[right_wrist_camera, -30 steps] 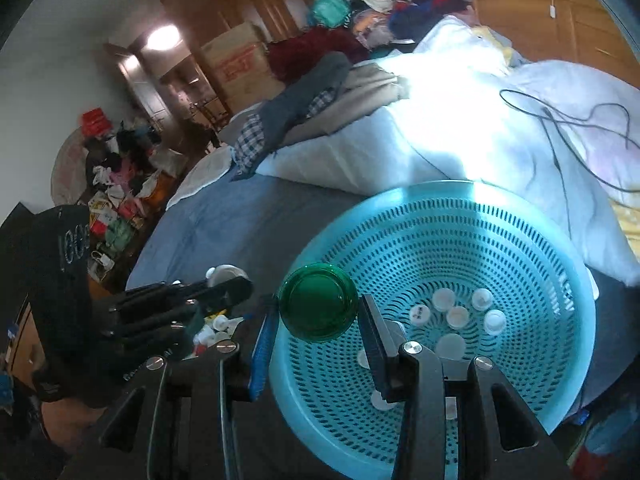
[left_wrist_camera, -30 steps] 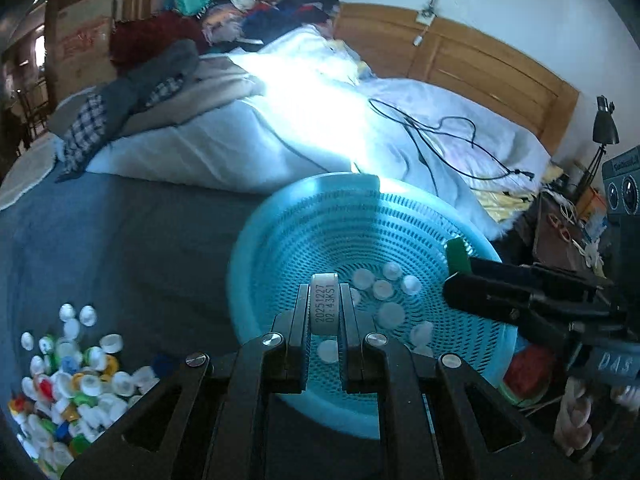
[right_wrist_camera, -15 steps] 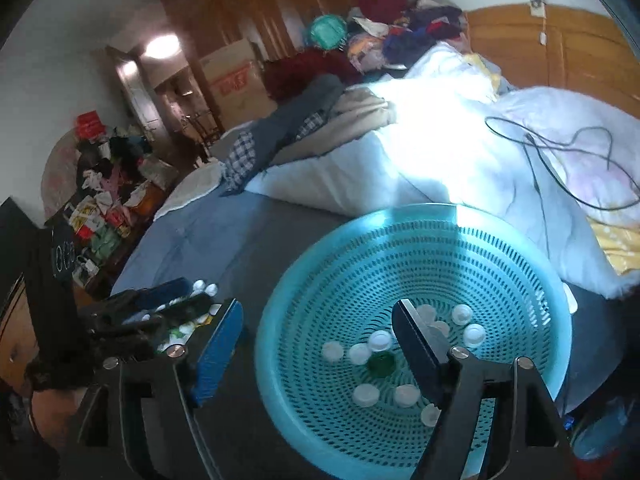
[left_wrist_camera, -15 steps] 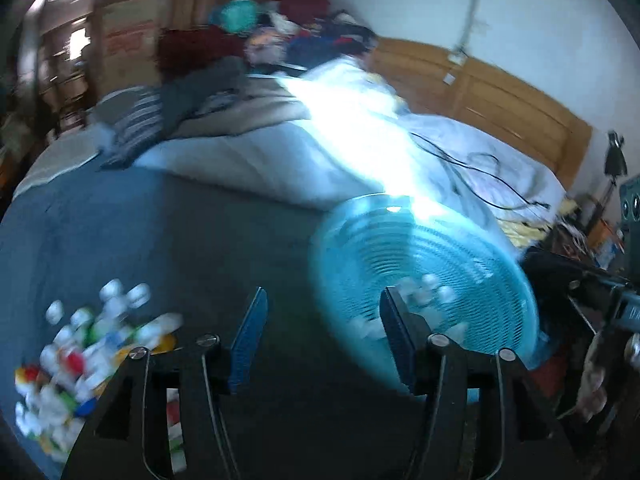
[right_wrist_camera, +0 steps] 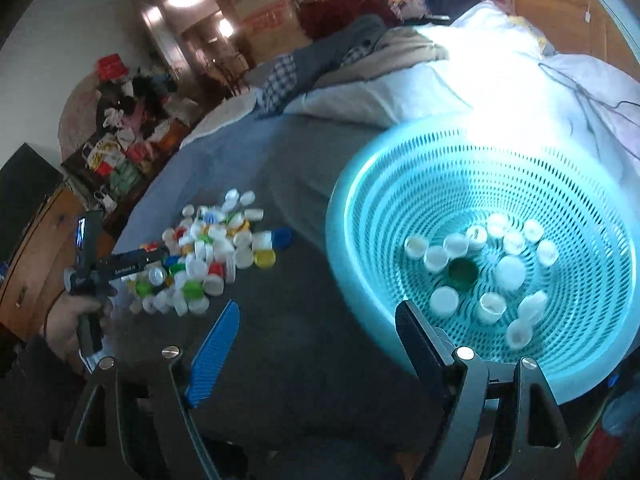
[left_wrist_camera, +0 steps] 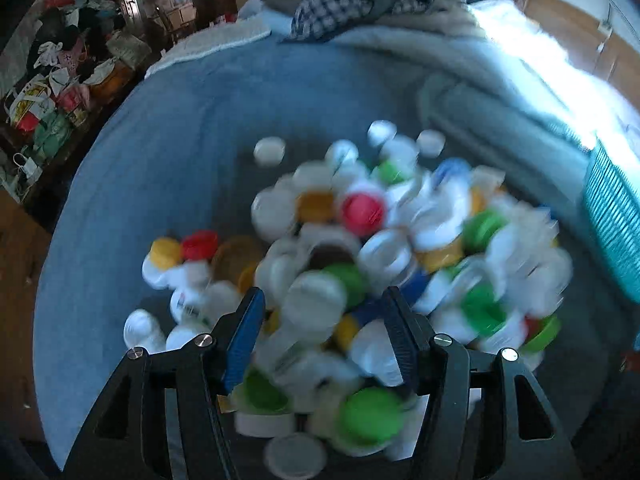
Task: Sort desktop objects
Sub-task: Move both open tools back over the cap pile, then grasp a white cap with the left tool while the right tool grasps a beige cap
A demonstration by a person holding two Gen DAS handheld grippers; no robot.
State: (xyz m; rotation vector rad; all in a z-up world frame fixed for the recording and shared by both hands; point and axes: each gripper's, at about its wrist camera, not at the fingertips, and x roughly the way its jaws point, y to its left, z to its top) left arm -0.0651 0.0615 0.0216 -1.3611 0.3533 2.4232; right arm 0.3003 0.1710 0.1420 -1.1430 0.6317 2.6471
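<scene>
Left tool (left_wrist_camera: 322,322) apart over blurred bottle caps (left_wrist_camera: 360,264), right tool (right_wrist_camera: 316,344) apart beside teal basket (right_wrist_camera: 360,184)

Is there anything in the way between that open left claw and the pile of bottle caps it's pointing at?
Nothing visible. The left gripper is open right over the pile of caps, with caps showing between its fingers. The picture is blurred, so contact is unclear.

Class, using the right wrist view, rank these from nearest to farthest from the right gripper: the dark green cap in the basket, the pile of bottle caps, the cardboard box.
1. Dark green cap, in the teal basket, right of the right gripper.
2. Pile of bottle caps, on the left.
3. Cardboard box, far back.
</scene>
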